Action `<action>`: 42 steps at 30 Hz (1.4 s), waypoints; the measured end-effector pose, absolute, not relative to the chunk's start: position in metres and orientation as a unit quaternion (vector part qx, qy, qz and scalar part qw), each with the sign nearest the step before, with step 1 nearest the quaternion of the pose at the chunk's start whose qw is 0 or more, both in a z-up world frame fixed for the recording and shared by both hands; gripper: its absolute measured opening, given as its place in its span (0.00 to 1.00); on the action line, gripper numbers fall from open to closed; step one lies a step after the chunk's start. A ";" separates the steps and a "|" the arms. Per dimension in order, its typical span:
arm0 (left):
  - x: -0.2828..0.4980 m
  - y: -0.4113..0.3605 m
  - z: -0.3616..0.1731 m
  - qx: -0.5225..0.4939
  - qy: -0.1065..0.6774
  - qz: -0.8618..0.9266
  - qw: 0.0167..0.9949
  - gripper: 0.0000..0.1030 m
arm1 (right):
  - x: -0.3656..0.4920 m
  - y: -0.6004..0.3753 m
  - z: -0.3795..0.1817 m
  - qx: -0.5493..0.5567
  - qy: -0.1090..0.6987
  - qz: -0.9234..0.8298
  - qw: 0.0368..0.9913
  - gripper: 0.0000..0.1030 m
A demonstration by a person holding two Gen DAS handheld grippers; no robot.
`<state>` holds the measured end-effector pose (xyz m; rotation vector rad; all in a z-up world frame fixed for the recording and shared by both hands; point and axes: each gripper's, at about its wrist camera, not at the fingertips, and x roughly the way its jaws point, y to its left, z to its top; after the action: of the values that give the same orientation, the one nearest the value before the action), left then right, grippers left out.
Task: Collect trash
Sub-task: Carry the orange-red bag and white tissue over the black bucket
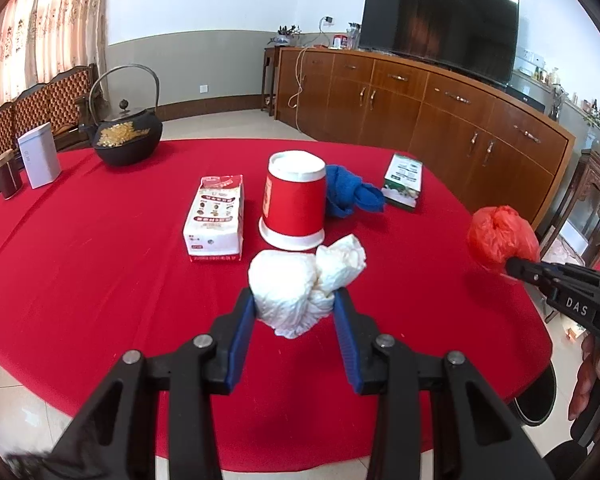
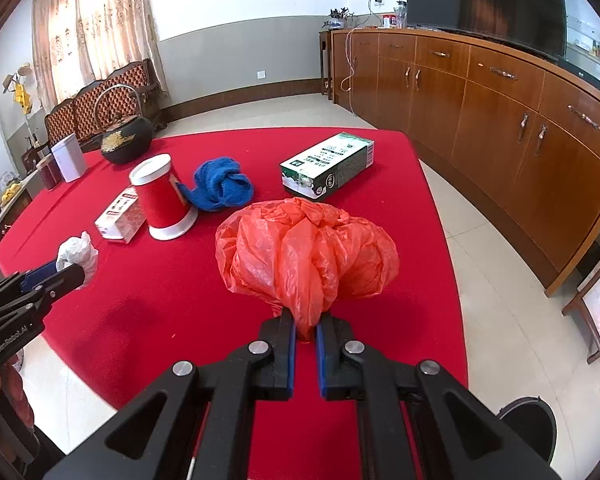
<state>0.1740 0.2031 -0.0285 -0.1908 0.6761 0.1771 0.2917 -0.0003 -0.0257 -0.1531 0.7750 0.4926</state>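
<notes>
Both grippers are loaded above the table (image 1: 80, 240): the left gripper (image 1: 296, 308) clamps the white wad (image 1: 296, 288), the right gripper (image 2: 306, 328) pinches the orange bag (image 2: 308, 248). A dark bin (image 2: 528, 424) sits on the floor at 4 o'clock, nearer the right gripper.

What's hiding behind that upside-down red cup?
A crumpled blue cloth lies behind the red cup, touching it. From the left wrist view the cup covers part of the cloth; anything under the cup cannot be seen.

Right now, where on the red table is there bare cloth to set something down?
Bare: the red tablecloth left of the white packet, below the kettle, and the near strip toward the right gripper. Crowded: the middle, around the red cup, blue cloth and green carton.
</notes>
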 end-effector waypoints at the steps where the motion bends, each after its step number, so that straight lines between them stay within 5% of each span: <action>1: 0.171 0.202 -0.027 -0.093 0.329 0.086 0.936 0.40 | 0.286 -0.002 -0.023 -0.073 0.372 0.238 0.894 0.08; 42: 0.160 0.032 -0.002 -0.034 0.308 -0.091 0.946 0.40 | 0.181 -0.216 0.002 0.005 0.356 0.075 0.932 0.08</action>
<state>0.1603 0.0317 -0.0021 -0.0684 0.6268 -0.1862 0.1812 -0.2163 0.0019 0.0093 0.7284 0.1540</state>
